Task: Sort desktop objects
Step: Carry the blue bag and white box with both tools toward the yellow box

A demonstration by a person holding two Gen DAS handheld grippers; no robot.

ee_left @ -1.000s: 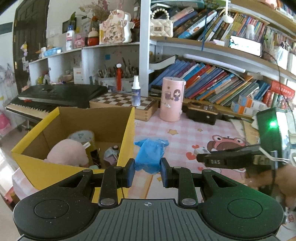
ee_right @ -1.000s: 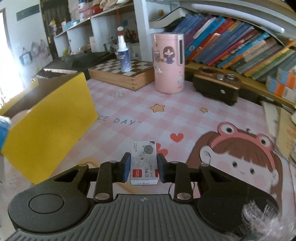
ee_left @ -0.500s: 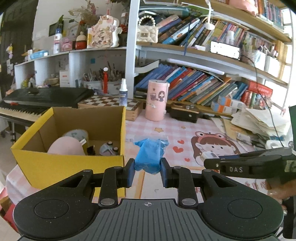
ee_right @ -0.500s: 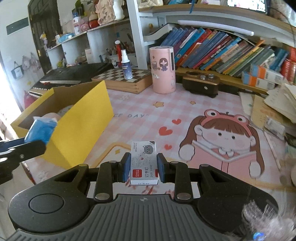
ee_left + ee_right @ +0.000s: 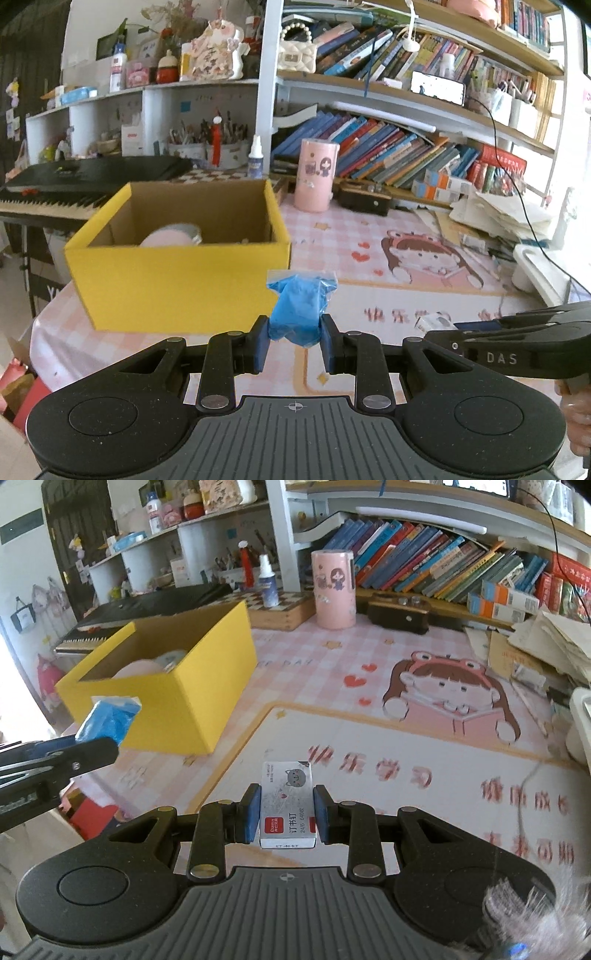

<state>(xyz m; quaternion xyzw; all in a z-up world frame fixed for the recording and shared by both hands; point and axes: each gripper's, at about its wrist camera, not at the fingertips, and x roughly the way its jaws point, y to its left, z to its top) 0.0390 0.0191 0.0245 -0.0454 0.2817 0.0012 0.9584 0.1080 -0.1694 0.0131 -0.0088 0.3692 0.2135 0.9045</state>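
My left gripper [image 5: 293, 341] is shut on a blue bag in clear plastic [image 5: 297, 310], held above the table's near edge, in front of the yellow cardboard box [image 5: 177, 284]. The bag also shows in the right wrist view [image 5: 110, 718]. My right gripper [image 5: 286, 812] is shut on a small white staple box [image 5: 287, 805], held above the pink mat, to the right of the yellow box [image 5: 207, 686]. The box is open on top and holds a pink plush [image 5: 164, 240] and other items.
A pink cylinder [image 5: 317, 173], a spray bottle [image 5: 255, 157], a wooden chessboard [image 5: 284, 607] and a dark case [image 5: 364, 195] stand at the back. Bookshelves rise behind. Papers [image 5: 498, 214] pile at the right. A keyboard [image 5: 55, 188] lies left of the table.
Both grippers have pulled back toward me and away from the box, each keeping its object. The box now looks farther and lower in both views.
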